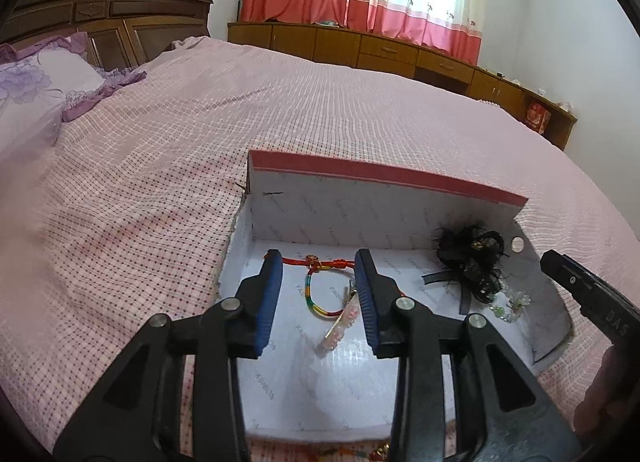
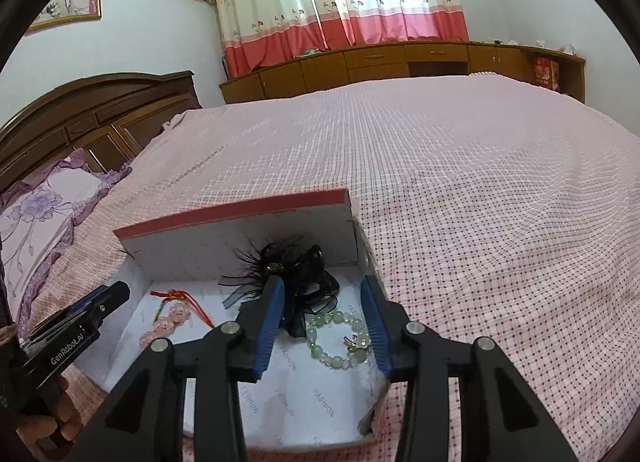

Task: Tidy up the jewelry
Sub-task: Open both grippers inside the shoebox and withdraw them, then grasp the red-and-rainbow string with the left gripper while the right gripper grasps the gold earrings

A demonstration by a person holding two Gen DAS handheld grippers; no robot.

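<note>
A white open box with a red-edged lid stands on the bed; it also shows in the right wrist view. In it lie a red and multicoloured cord bracelet, a pink flower hair clip, a black feather hair piece and a green bead bracelet. My left gripper is open and empty above the cord bracelet and clip. My right gripper is open and empty over the green bead bracelet and the black hair piece.
The pink checked bedspread surrounds the box. Purple pillows and a wooden headboard are at the left. Wooden cabinets and curtains stand behind the bed. Some red cord lies on the bedspread before the box.
</note>
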